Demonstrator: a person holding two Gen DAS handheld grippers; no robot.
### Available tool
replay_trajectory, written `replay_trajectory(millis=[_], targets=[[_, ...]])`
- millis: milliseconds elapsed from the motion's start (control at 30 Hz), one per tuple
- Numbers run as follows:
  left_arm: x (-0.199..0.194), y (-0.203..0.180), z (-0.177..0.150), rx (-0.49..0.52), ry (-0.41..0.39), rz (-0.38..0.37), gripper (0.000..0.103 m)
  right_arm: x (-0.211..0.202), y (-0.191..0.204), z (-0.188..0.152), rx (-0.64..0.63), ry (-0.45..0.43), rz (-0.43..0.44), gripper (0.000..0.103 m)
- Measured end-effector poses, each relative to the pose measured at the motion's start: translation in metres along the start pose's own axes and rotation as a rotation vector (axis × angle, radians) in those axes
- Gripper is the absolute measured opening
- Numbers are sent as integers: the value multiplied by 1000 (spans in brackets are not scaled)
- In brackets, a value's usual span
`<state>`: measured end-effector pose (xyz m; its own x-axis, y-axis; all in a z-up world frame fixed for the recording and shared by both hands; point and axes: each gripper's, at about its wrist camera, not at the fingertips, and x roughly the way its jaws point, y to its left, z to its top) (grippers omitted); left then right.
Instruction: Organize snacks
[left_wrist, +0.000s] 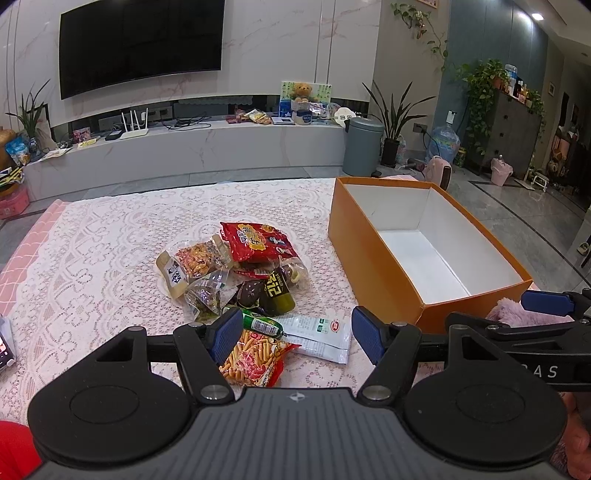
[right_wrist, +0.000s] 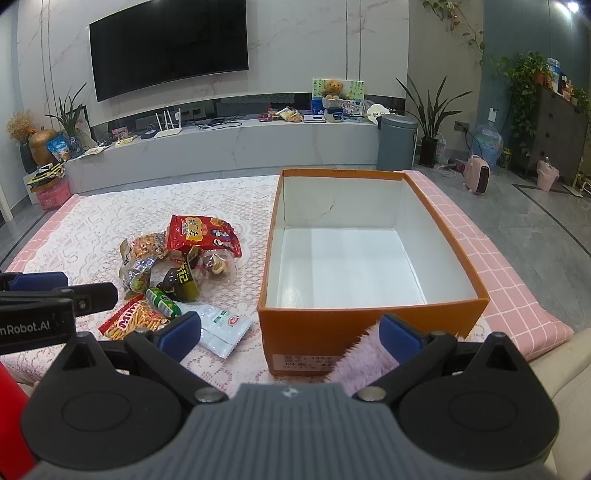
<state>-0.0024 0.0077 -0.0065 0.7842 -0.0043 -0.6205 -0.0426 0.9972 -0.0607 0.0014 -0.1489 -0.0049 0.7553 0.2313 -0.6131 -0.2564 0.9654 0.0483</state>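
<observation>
Snacks (left_wrist: 236, 280) piled mid-tabletop (left_wrist: 110, 258), left of orange box (right_wrist: 369, 332) (open top, nothing inside). Left tongs (left_wrist: 295, 336) and right tongs (right_wrist: 291, 334) both spread apart, holding nothing. Pink fluffy cloth (right_wrist: 365, 365) sits against box's near wall, by right tongs.

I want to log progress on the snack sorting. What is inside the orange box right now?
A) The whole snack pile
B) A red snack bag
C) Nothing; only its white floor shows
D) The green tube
C: the orange box shows only bare white floor, while the snack pile lies on the table beside it.
</observation>
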Motion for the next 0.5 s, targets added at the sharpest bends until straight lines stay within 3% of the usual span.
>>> replay_trajectory(millis=[500], targets=[[2, 1, 0, -3, 6, -1, 80, 1, 0, -1, -1, 8, -4, 100]])
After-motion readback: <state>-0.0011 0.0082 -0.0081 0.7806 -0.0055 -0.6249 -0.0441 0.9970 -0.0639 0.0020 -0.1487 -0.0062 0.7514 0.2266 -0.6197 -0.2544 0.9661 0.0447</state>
